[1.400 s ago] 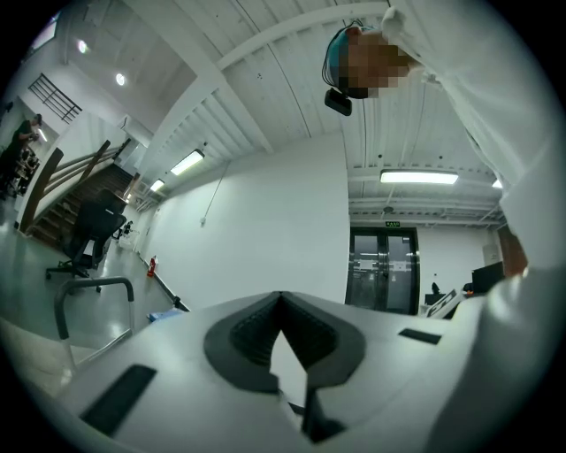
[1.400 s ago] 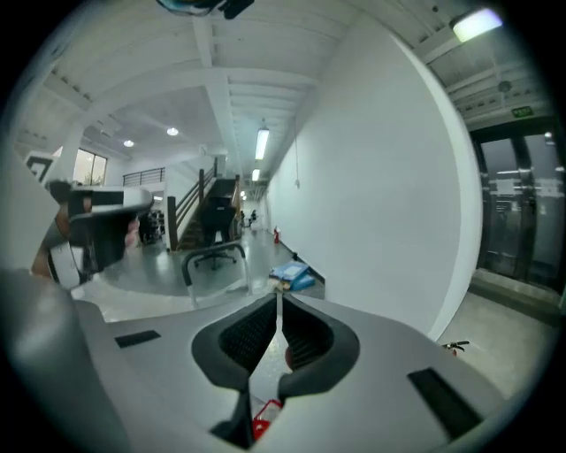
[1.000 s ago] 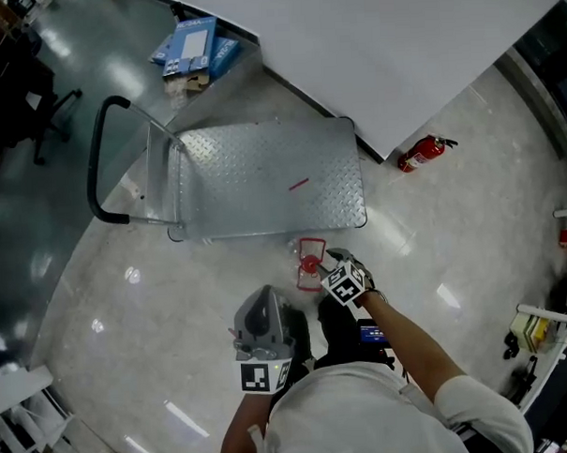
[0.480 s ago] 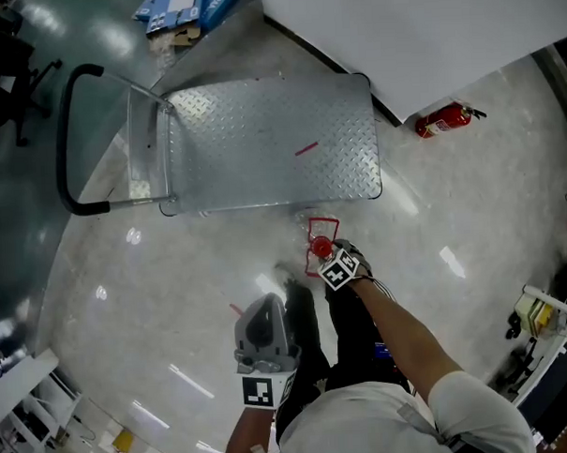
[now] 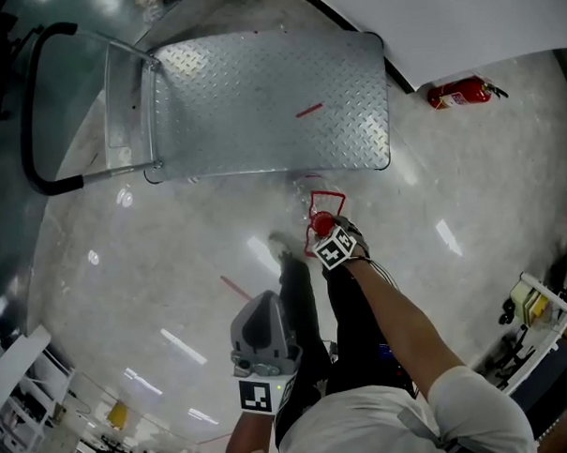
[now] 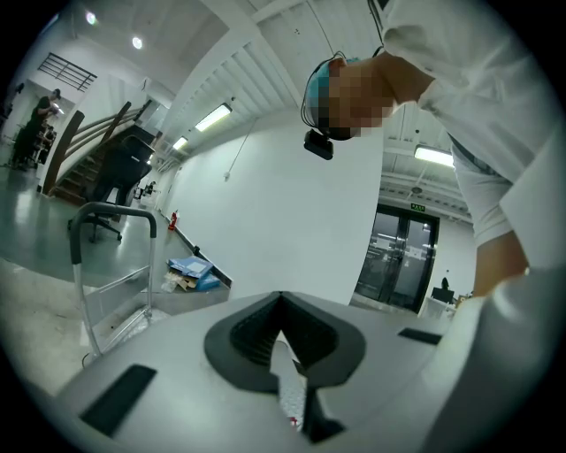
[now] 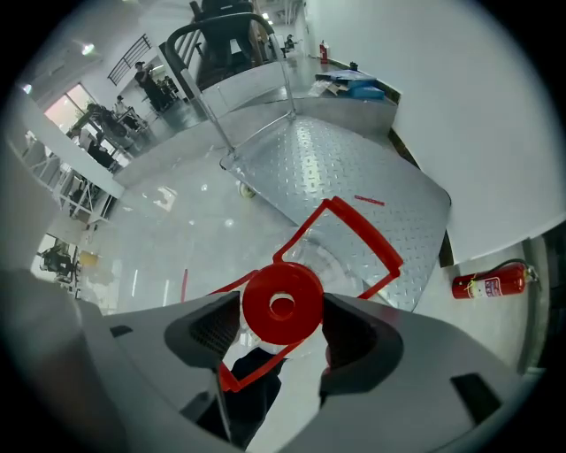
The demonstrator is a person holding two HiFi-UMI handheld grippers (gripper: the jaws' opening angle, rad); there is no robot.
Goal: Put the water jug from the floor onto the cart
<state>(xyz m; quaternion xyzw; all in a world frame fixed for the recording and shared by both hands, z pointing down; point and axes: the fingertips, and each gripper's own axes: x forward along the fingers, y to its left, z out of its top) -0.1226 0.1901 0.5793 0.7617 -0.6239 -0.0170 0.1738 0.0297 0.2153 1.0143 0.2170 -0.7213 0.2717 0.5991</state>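
Observation:
The clear water jug stands on the floor just before the cart's front edge; its red cap (image 5: 322, 225) and red handle frame (image 5: 327, 198) show best. My right gripper (image 5: 323, 232) points steeply down over it. In the right gripper view the cap (image 7: 282, 303) sits between the two pads, my right gripper (image 7: 281, 334) has its jaws opening, and I see no pressing grip. The metal flatbed cart (image 5: 259, 90) lies beyond, its deck bare. My left gripper (image 5: 264, 306) is held near my body, away from the jug; in its own view my left gripper (image 6: 285, 354) has its jaws together, with nothing held.
The cart's black push handle (image 5: 30, 110) rises at the left. A red fire extinguisher (image 5: 458, 95) lies by the white wall at the right. My legs in dark trousers (image 5: 349, 331) stand just behind the jug. Blue boxes (image 7: 354, 87) sit beyond the cart.
My right gripper has come down over the jug's red cap with its jaws wider apart. The left gripper has sunk lower. The head view has tilted, so the cart sits higher in frame.

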